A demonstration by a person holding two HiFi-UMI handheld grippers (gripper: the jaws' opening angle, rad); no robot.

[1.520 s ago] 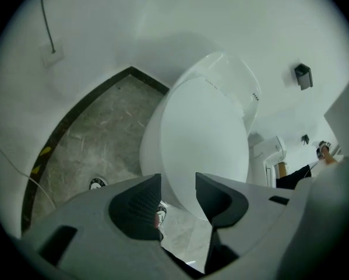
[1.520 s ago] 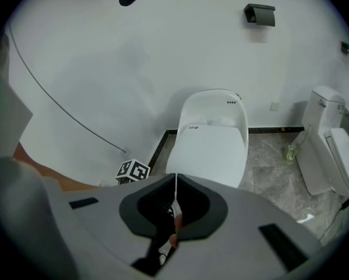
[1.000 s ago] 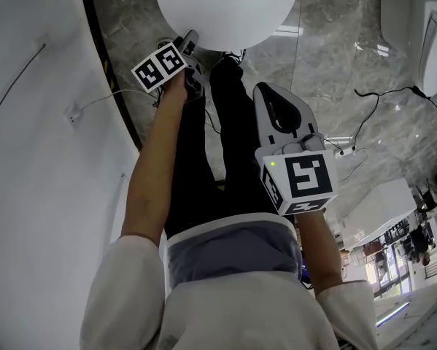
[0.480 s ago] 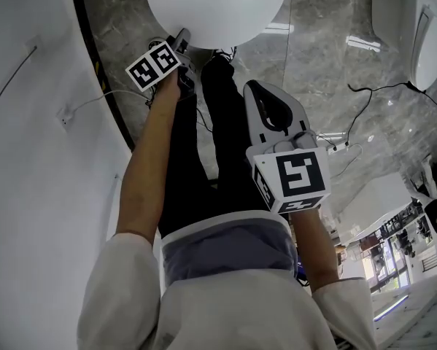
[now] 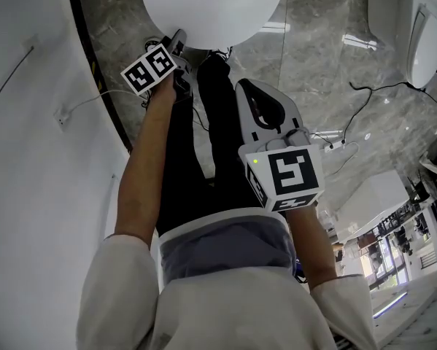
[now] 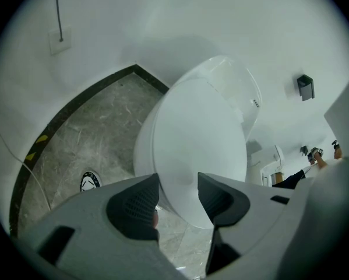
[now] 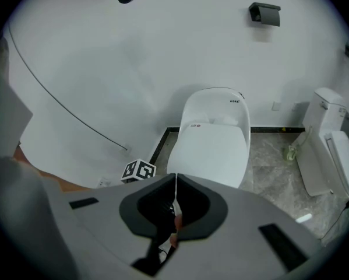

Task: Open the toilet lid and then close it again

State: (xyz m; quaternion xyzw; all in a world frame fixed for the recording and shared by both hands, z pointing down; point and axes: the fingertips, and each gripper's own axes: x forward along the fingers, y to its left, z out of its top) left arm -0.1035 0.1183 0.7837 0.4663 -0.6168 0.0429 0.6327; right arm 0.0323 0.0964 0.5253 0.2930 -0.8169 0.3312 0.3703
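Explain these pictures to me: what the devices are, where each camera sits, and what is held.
There is no robot here: a person holds a hand-operated claw in each hand. The head view comes from a camera on the person's head, looking down past their arms and legs. The two gripper views come from cameras riding on each claw, looking along its jaws. The patterned cubes are parts of the claws. On the grey stone floor stands a white toilet with its lid down. The left claw is open, its jaws framing the lid's front edge; I cannot tell if they touch it. The right claw is shut on nothing, farther from the toilet. A second toilet stands to the right.
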